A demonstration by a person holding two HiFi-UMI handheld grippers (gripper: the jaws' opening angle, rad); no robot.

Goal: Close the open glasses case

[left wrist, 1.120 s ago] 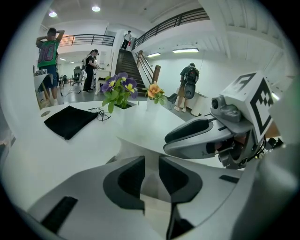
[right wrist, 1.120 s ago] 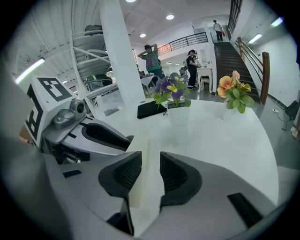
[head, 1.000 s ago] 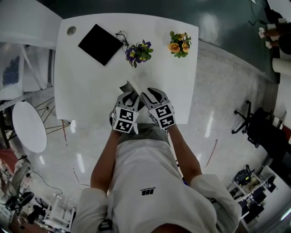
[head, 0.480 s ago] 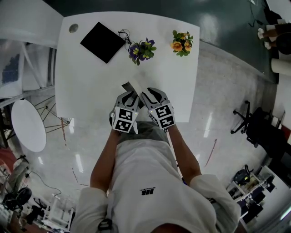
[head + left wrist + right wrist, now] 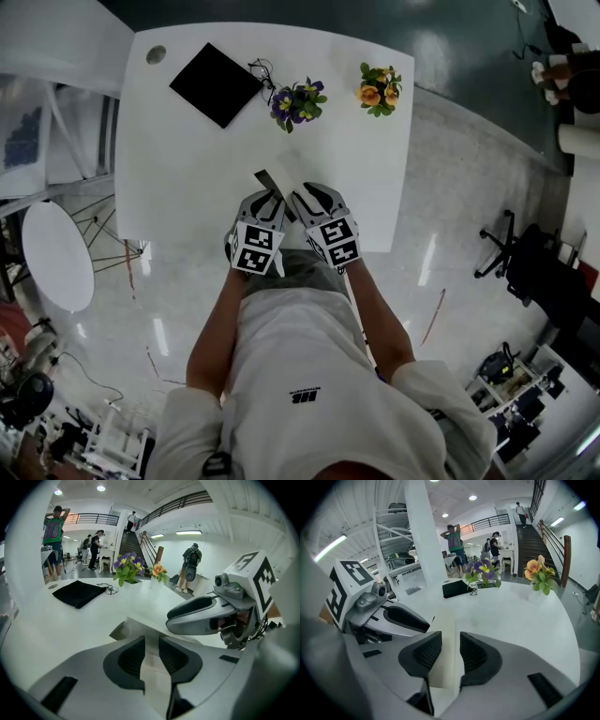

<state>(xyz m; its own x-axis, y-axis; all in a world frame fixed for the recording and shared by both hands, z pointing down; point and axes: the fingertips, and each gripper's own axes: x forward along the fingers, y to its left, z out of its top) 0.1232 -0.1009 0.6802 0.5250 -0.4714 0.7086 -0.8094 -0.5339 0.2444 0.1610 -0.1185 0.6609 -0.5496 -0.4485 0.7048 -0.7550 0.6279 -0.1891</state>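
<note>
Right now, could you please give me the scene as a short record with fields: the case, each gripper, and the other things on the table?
glasses case: open, at the near edge of the table, between both grippers
left gripper: jaws closed on a panel of the case
right gripper: jaws closed on a panel of the case
far side of table: black cloth, eyeglasses beside it, purple flowers, orange flowers

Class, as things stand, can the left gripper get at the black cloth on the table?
Probably not yet: the left gripper is clamped on the glasses case, and the black cloth lies at the far corner, though nothing blocks the path.
</note>
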